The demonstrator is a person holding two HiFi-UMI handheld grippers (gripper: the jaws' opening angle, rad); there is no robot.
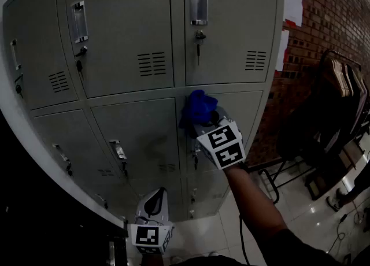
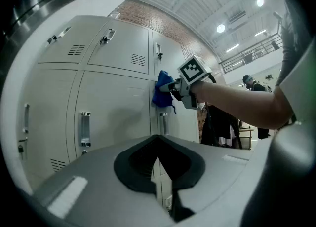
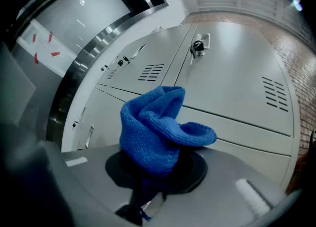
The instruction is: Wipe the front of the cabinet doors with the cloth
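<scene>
A bunched blue cloth (image 1: 196, 109) (image 3: 158, 130) (image 2: 162, 89) is clamped in my right gripper (image 1: 203, 121) (image 3: 157, 171), which is shut on it. The cloth's tip is held up to the top of the right middle door (image 1: 237, 111) of the grey locker cabinet (image 1: 133, 45), just under the seam below the upper door. My left gripper (image 1: 151, 204) (image 2: 158, 164) hangs low in front of the bottom doors, jaws together with nothing between them, apart from the cabinet.
The doors carry metal handles (image 1: 198, 3), keys and vent slots (image 1: 151, 63). A brick wall (image 1: 324, 22) stands at the right, with a dark rack of clothes (image 1: 329, 114) on the glossy tiled floor (image 1: 300, 207). A person (image 2: 249, 80) stands far behind.
</scene>
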